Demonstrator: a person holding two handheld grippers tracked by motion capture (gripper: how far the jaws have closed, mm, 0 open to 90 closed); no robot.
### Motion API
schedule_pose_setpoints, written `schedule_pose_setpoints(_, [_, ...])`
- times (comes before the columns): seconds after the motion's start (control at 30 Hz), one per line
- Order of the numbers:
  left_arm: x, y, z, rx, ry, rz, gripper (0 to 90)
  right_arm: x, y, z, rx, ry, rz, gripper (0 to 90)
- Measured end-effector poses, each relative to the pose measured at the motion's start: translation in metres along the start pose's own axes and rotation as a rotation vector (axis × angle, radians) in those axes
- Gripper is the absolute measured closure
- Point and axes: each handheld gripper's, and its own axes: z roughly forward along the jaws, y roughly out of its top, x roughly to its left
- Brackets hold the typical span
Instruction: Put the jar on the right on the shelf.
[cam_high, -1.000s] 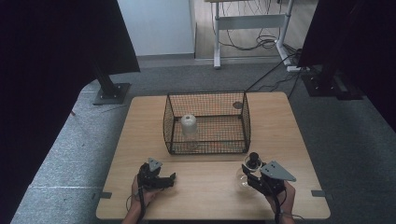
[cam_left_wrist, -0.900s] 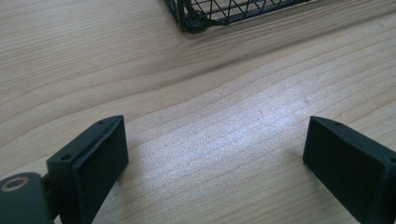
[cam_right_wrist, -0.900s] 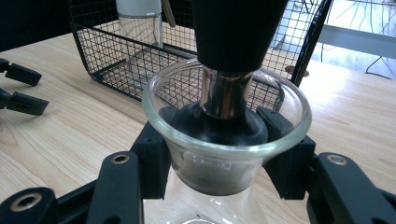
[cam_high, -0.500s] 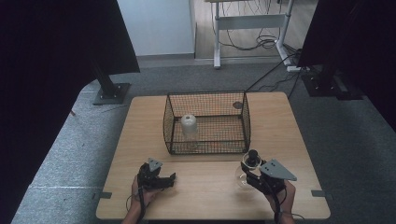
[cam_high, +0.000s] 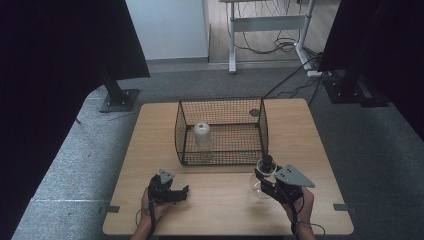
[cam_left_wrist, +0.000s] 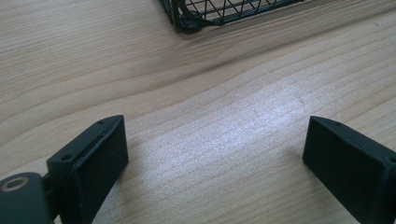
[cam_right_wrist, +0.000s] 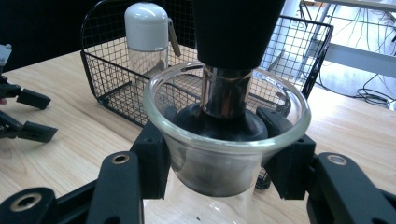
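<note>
Between the right claw (cam_right_wrist: 226, 161) jaws, the glass carafe (cam_right_wrist: 224, 140) neck, clamped

The left gripper (cam_high: 184, 191) lies low and level in the left hand (cam_high: 152, 202), its jaws spread wide with nothing between them. The right gripper (cam_high: 260, 176) sits in the right hand (cam_high: 298, 204), its jaws clamped on either side of the neck of a glass carafe (cam_right_wrist: 226, 140), whose bulb hangs below the jaws. Both forearms come in from the near edge, well apart.
</note>
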Motion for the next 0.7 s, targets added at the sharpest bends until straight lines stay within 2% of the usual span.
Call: schedule_pose_setpoints(0.7, [0.000, 0.000, 0.000, -0.002, -0.004, -0.002, 6.1, -0.006, 0.031, 0.005, -0.026, -0.017, -0.012, 47.6])
